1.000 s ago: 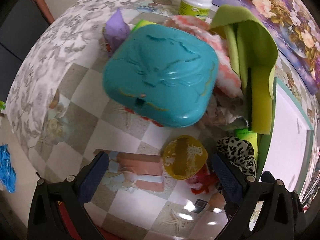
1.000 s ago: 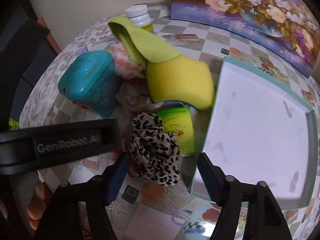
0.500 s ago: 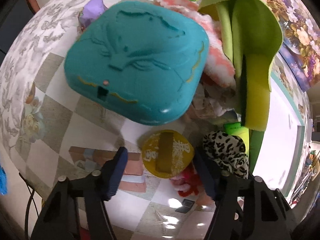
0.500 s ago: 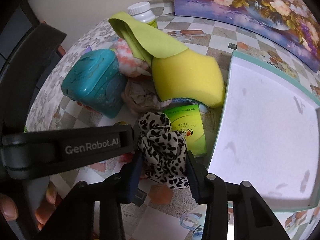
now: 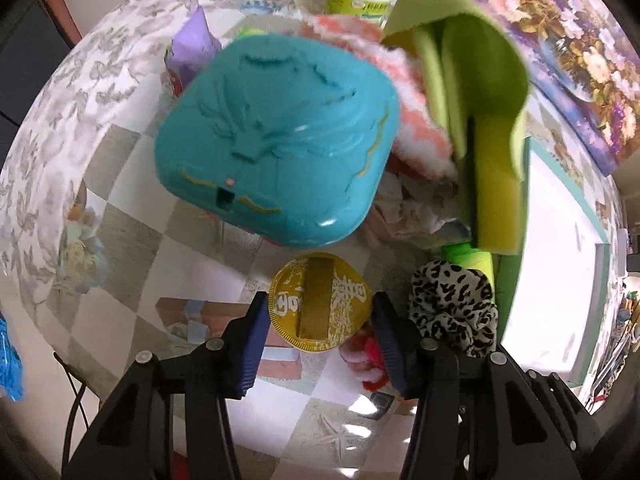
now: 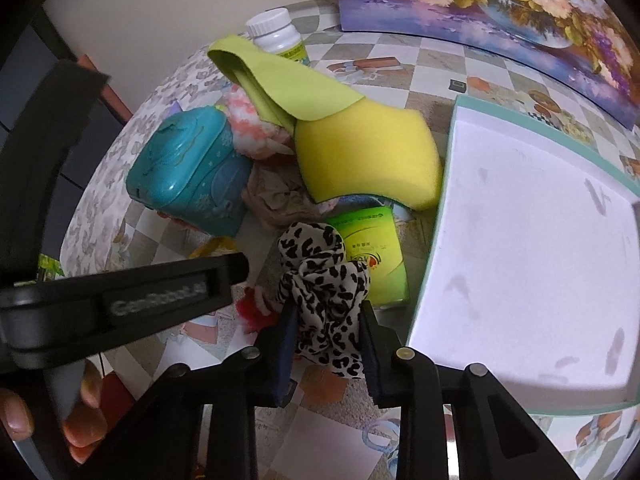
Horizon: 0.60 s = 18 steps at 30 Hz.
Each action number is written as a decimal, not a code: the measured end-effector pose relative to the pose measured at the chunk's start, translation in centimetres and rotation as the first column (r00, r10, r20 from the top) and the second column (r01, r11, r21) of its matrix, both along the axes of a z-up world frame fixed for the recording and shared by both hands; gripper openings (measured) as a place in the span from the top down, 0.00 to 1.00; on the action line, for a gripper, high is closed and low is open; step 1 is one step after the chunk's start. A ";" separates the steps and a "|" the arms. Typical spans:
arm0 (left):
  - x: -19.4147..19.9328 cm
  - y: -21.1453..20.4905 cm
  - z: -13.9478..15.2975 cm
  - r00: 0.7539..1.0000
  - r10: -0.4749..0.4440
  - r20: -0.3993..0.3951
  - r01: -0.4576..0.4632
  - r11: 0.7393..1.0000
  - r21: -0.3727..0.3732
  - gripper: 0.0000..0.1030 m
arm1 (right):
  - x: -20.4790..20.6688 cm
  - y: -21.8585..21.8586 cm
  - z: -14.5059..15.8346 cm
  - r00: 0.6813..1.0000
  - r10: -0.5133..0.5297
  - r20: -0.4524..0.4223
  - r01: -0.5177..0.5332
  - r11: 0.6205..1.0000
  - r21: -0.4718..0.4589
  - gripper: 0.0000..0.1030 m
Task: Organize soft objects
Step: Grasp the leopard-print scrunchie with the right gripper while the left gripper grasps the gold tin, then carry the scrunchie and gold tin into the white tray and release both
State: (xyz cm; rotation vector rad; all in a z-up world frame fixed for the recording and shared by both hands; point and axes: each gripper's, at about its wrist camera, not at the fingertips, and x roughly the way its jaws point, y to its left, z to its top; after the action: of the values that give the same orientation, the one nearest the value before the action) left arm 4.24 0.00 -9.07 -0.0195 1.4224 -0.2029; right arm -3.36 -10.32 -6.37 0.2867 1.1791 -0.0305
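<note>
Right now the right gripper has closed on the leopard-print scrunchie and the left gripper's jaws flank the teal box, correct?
Not quite: the left wrist view shows the left gripper flanking the gold coin, with the teal box beyond it. The right gripper does pinch the leopard-print scrunchie.

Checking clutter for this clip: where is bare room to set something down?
The white tray is bare inside. Checkered tabletop left of the teal box is open too. It is crowded between box and tray: sponge, scrunchie, green packet.

text: "GenRobot.AI", blurred, likely | on: left claw (image 6: 116, 304) body
</note>
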 end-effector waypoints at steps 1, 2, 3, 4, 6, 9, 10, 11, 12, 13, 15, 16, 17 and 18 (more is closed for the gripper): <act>-0.3 0.1 0.6 1.000 -0.003 0.008 0.003 1.000 -0.008 0.48 | -0.1 -0.1 0.2 1.000 -0.003 0.007 0.003 1.000 0.003 0.70; -0.6 -0.1 1.0 1.000 -0.010 0.026 0.011 1.000 -0.017 0.48 | -0.2 -0.2 0.5 1.000 -0.008 0.013 0.008 1.000 0.006 0.70; -1.1 -0.2 1.6 0.999 -0.017 0.044 0.018 1.000 -0.025 0.48 | -0.3 -0.4 0.8 1.000 -0.017 0.022 0.017 1.000 0.012 0.70; -1.3 0.0 2.3 0.998 -0.021 0.058 0.023 0.999 -0.032 0.48 | -0.4 -0.6 1.1 0.999 -0.025 0.028 0.024 1.000 0.020 0.70; -1.9 0.0 3.6 0.995 -0.029 0.100 0.035 0.998 -0.055 0.48 | -0.7 -1.3 1.7 0.998 -0.049 0.040 0.048 0.998 0.038 0.70; -2.9 -0.1 5.5 0.983 -0.048 0.175 0.060 0.996 -0.064 0.48 | -1.4 -2.2 2.9 0.995 -0.080 0.062 0.077 0.996 0.048 0.70; -3.3 -0.3 6.1 0.979 -0.058 0.194 0.071 0.996 -0.061 0.48 | -1.6 -2.4 3.3 0.993 -0.089 0.071 0.086 0.995 0.051 0.70; -3.5 -0.6 6.4 0.975 -0.070 0.210 0.084 0.995 -0.059 0.48 | -1.9 -2.7 3.7 0.992 -0.099 0.082 0.095 0.994 0.056 0.70; -3.6 -0.3 7.3 0.972 -0.081 0.222 0.096 0.994 -0.059 0.48 | -2.2 -3.2 4.2 0.989 -0.111 0.093 0.106 0.992 0.061 0.70; -3.8 -0.6 7.6 0.968 -0.092 0.234 0.108 0.993 -0.055 0.48 | -2.4 -3.5 4.6 0.987 -0.123 0.102 0.117 0.991 0.063 0.70; -3.9 -0.8 7.8 0.961 -0.113 0.253 0.129 0.991 -0.047 0.48 | -2.9 -4.4 5.3 0.983 -0.149 0.111 0.143 0.988 0.054 0.70; -3.8 -0.7 8.1 0.957 -0.124 0.261 0.140 0.989 -0.044 0.48 | -3.1 -4.9 5.7 0.980 -0.165 0.114 0.160 0.986 0.051 0.70; -3.9 -1.1 8.2 0.954 -0.135 0.269 0.151 0.988 -0.042 0.48 | -3.4 -5.5 5.9 0.977 -0.180 0.115 0.175 0.983 0.052 0.70; -4.1 -1.4 8.4 0.950 -0.145 0.277 0.162 0.986 -0.039 0.48 | -3.7 -6.2 6.2 0.973 -0.202 0.113 0.198 0.979 0.050 0.70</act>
State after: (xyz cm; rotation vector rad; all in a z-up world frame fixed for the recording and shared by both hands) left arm 0.17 -1.42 -0.66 0.0673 1.1418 -0.3647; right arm -7.06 -16.56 -0.17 0.4352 1.0311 -0.1653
